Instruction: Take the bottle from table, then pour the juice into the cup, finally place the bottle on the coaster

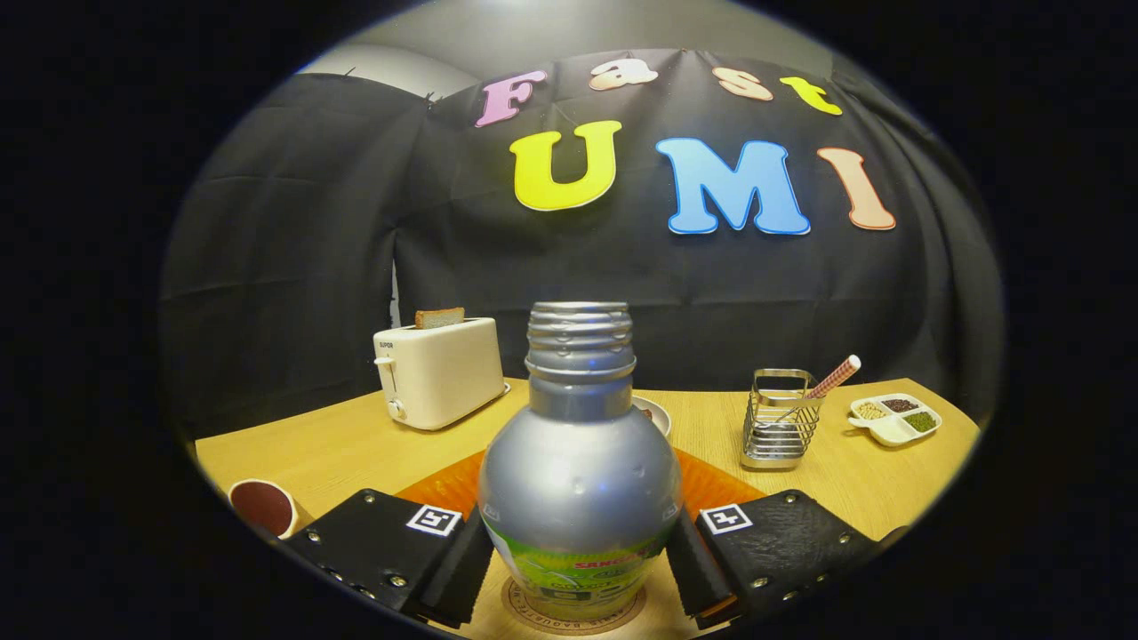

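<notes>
**Bottle standing on the coaster between the gripper's fingers**

The silver bottle is standing upright on the round coaster, whose printed rim is showing beneath its base. Its threaded neck is open at the top, with no cap on it, and a green label is wrapping the lower body. The gripper is flanking the bottle: the left finger's pad is lying close against the bottle's lower left side and the right finger's pad is sitting just beside its lower right side. Whether both pads are actually pressing on the bottle or standing a hair off it, I cannot tell, since the contact lines are falling in shadow.

The coaster is lying on the wooden counter, just in front of an orange mat that is spreading out behind the bottle. A cup with dark red liquid in it is sitting near the left finger, off to its outer side. Beyond the bottle, a white toaster is holding a slice of bread in its slot. A small plate is peeking out from behind the bottle's right shoulder. Further right, a wire holder is carrying a striped stick that is leaning outward, and a white divided dish is holding grains in its compartments.
</notes>
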